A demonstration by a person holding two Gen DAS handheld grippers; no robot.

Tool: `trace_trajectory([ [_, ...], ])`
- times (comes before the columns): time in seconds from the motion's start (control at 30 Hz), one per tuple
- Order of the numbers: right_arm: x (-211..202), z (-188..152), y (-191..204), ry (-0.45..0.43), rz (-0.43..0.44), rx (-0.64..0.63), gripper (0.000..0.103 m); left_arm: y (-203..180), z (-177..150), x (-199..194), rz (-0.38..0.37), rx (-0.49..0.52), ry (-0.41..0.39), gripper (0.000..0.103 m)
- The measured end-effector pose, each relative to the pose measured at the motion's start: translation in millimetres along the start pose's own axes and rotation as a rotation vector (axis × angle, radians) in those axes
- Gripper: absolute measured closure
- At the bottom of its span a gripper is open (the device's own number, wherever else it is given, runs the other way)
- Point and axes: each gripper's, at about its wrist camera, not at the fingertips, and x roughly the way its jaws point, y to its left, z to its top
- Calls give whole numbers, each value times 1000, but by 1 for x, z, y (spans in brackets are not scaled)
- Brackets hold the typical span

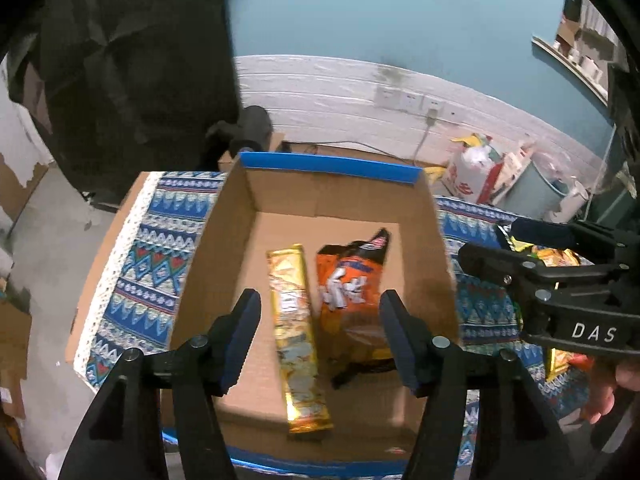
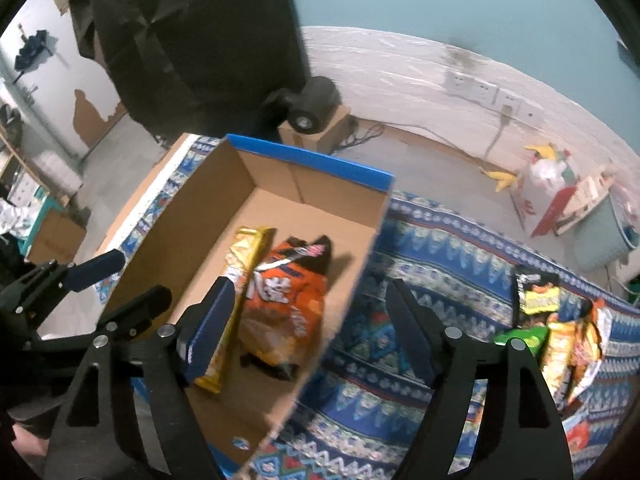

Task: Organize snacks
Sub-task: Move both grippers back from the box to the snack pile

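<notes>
Patterned tablecloth [image 1: 152,256]; boxed snacks [image 1: 298,320], seemingly two

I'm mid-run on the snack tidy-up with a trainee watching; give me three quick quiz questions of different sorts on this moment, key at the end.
1. True or false: the cardboard box holds two snacks.
2. Multiple choice: the gold bar lies on which side of the orange bag, seen from the left wrist? A) left B) right C) on top
3. Fill in: the unpacked snack pile lies on the patterned ____.

Key: 1 true; 2 A; 3 cloth. Both the left gripper and the right gripper have open, empty jaws.
</notes>
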Motion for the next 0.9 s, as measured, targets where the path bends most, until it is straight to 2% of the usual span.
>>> trace_trajectory([
  [0.23, -18, -18, -31, 2, -53, 17, 24, -34, -1, -1, -49, 44, 15, 39],
  [0.33, -29, -28, -48, 0, -73, 38, 24, -50, -4, 0, -72, 65, 22, 34],
  [0.57, -52, -54, -92, 4, -119, 107, 24, -86, -11, 2, -111, 116, 50, 34],
  [0.9, -74, -93, -145, 12, -174, 186, 23, -138, -19, -1, -137, 213, 63, 33],
])
